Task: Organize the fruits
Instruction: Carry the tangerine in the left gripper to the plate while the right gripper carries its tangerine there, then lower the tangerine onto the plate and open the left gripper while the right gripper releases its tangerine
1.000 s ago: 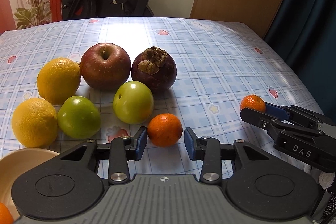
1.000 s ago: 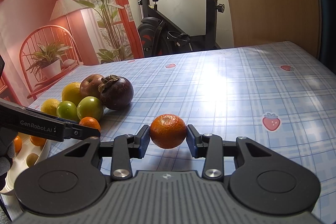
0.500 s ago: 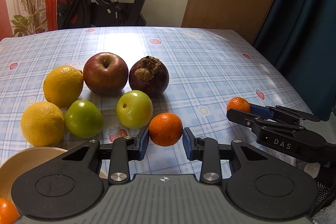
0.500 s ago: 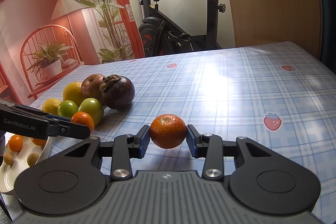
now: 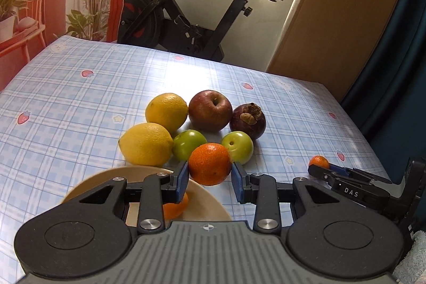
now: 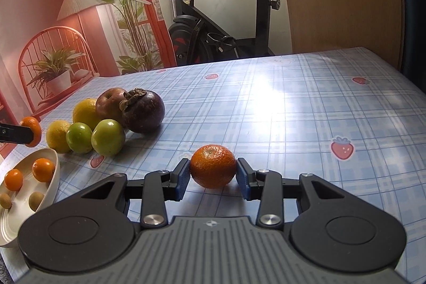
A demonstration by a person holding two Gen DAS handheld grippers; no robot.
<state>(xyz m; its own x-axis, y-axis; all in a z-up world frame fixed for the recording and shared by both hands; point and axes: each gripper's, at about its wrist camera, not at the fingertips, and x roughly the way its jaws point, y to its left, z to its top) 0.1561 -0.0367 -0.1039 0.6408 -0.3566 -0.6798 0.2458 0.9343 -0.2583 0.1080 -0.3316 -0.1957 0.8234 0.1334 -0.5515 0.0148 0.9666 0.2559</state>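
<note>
Bowl [image 6: 54, 164]: cream, at the near left corner of the tabletop [image 6: 293, 108]; two small oranges and two brown fruits lie in it, with bare room between them.
Left tongs [image 5: 209, 178]: pads pressed on a mandarin [image 5: 209, 163], held clear of the cloth above the bowl's far rim.
Fruit cluster: two lemons [image 5: 146, 144], an apple [image 5: 210, 111], a mangosteen [image 5: 248, 120] and two green plums [image 5: 237, 147], bunched and touching, just beyond the bowl.
Right tongs [image 6: 213, 180]: closed to a narrow gap on a second mandarin [image 6: 213, 166], which appears to sit on the cloth, well apart from the cluster.
Task status: judged mid-transfer; small fruit is going to the bowl, the larger pieces are not yet sorted.
Risk, release: let go over the rim, the left mandarin could strike it and roll out onto the cloth or off the near edge.
Risk, contents: a drop from height could knock the oranges already in the bowl.
Risk, cluster: a low swing of the left tongs could nudge a plum or lemon and set round fruit rolling.
Edges: the bowl sits close to the near left edge; the right edge lies well clear of the right tongs.
Open room: wide bare cloth to the right and behind the cluster; the tight spot is between cluster and bowl.
</note>
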